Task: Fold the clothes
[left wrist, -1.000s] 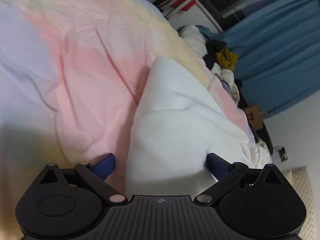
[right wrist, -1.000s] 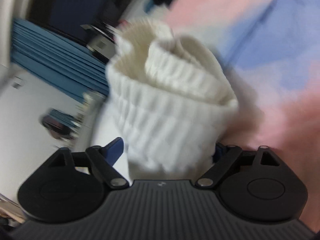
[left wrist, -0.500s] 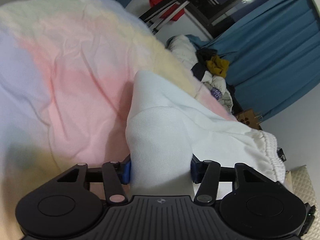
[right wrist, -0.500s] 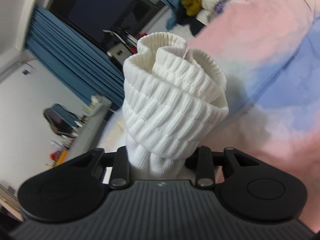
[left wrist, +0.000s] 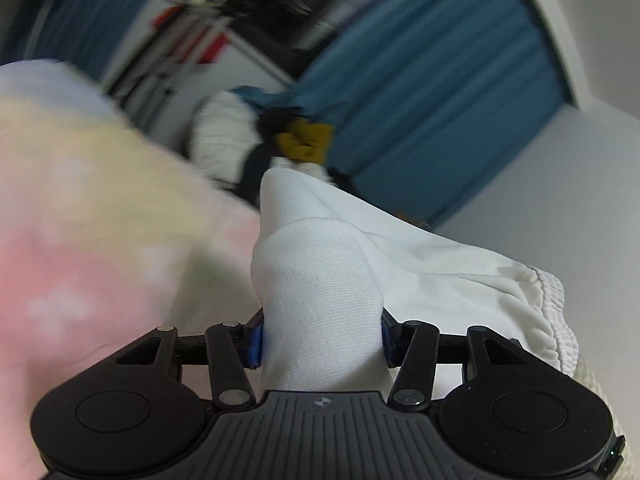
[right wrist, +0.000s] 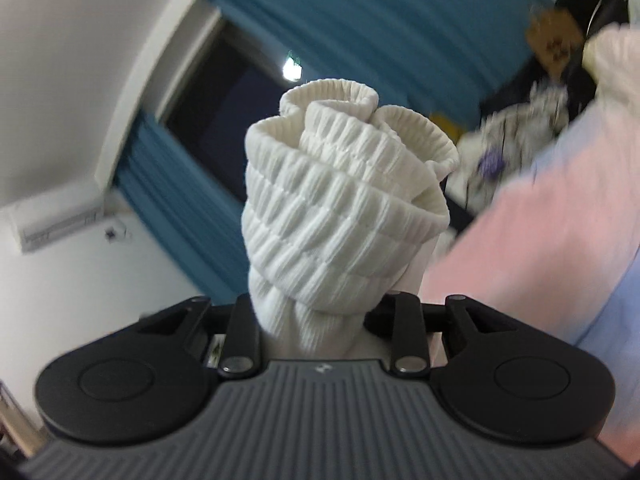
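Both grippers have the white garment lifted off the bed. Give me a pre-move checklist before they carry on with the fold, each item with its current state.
1. Left gripper shut on smooth fabric of the white garment: ok.
2. Right gripper shut on the bunched ribbed hem: ok.
3. Single layer in each grip: not ok, both bunched.
4. Garment taut between grippers: cannot tell.
5. Garment clear of the pastel bedcover: cannot tell, lower part hidden.
6. Views sharp: not ok, backgrounds blurred.
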The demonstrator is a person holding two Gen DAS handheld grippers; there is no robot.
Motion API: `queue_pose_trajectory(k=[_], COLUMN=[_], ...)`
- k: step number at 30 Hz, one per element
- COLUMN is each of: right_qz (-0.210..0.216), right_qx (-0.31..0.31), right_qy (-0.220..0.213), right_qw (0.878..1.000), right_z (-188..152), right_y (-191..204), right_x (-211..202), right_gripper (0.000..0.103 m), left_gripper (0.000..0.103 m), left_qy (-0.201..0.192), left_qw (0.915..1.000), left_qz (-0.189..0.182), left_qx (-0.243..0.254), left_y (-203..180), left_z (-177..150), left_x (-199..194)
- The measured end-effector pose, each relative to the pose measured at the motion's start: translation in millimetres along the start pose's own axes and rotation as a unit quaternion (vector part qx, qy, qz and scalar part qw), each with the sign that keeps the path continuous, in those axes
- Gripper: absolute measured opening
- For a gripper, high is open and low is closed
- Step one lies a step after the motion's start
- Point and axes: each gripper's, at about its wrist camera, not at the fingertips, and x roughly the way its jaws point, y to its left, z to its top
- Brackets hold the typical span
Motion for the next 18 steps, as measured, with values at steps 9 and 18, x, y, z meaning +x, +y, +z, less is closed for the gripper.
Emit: queue_pose_trajectory(k=[9,18], right_qz=[-0.037,-0.164], right_qx=[0.026,0.227], right_qy=[-0.148,-0.213], right_qw=[0.988,0.936], right_z=[48.5,1.8], right_y=[-103.1,-251.9], right_x=[-28.9,-63.9], right_gripper=[0.032,0.032], left_gripper=[0.054,0.063], left_qy=[0.072,0.182], left_qw=[0.9945,0.9757], left_qz=[-0.057,-0.034], left_qx=[0.05,0.116], left_y=[-71.4,-72.1], left_z=[-53.7,-153.1], left_x=[196.0,315.4])
